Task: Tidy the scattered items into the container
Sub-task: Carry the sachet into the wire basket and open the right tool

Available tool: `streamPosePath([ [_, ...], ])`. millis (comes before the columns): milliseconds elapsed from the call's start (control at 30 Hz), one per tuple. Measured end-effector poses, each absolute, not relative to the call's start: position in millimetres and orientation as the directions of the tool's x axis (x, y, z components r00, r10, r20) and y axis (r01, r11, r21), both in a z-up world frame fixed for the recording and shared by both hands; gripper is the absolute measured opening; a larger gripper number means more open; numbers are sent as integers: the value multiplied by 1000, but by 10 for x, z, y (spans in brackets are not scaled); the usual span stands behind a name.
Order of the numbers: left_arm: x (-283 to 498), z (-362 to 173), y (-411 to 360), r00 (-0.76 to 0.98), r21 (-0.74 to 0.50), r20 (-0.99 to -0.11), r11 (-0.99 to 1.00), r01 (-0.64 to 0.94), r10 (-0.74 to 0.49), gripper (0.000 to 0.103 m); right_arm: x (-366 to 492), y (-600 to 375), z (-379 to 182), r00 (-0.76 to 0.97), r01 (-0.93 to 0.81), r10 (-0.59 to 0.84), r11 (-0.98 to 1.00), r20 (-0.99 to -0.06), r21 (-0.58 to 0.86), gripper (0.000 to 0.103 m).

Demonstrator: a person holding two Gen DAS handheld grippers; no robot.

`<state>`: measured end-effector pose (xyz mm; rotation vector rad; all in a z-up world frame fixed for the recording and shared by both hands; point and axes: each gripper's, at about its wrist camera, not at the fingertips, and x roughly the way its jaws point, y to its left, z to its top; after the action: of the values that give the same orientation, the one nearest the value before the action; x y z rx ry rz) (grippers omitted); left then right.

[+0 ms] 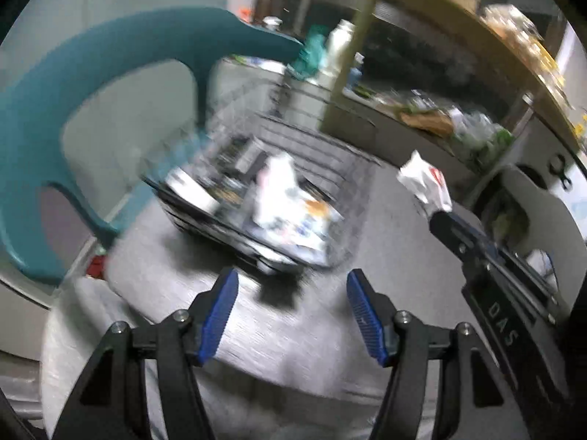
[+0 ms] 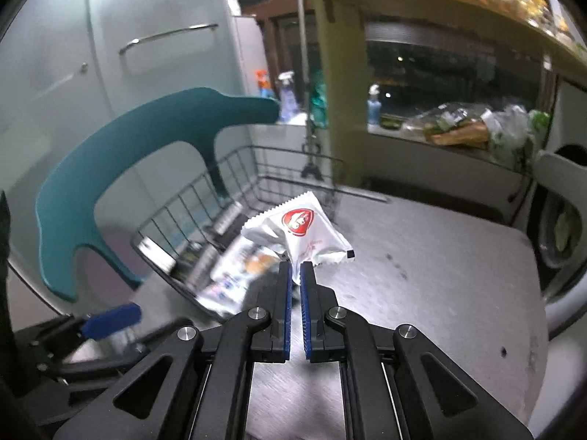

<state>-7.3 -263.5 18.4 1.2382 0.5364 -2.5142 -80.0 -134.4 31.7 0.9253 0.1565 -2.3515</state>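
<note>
right gripper (image 2: 296, 269) has its blue pads nearly together, pinching the crimped lower edge of a white sachet (image 2: 304, 233) with a red logo, held in the air just beside the wire basket (image 2: 190, 198); it looks light, soft and crinkly, so that flat seam seems the safest place to grip, though the film may slip; left gripper (image 1: 291, 311) hangs wide open and empty before the basket, over the grey table (image 2: 440, 256)
</note>
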Motion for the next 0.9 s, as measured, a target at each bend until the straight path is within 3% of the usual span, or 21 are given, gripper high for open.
streamPosePath([
  [233,-89,319,-3057,-587,-175,-794,-867,466,-155,68,-930,-1913,290,-524,624,-538,-770,-660,131,6],
  [333,-92,301,-3180,-577,-169,-800,-863,476,-162,69,-972,-2063,200,-499,610,-526,-778,-689,152,14],
  [400,-75,282,-3228,-572,-174,-806,-863,475,-152,72,-954,-2060,189,-517,589,-507,-796,-689,144,42],
  [467,-32,318,-3285,-574,-182,-806,-862,473,-144,72,-922,-1987,218,-539,568,-504,-809,-675,151,64],
  [500,-27,334,-3292,-577,-186,-805,-864,468,-140,72,-893,-1920,249,-553,550,-497,-821,-669,154,68],
  [733,88,548,-3119,-621,-176,-779,-920,350,-87,73,-604,-1491,436,-617,448,-418,-883,-666,139,68],
  [900,282,715,-2903,-665,-169,-747,-965,203,-9,81,-286,-1057,497,-640,315,-312,-940,-702,131,68],
])
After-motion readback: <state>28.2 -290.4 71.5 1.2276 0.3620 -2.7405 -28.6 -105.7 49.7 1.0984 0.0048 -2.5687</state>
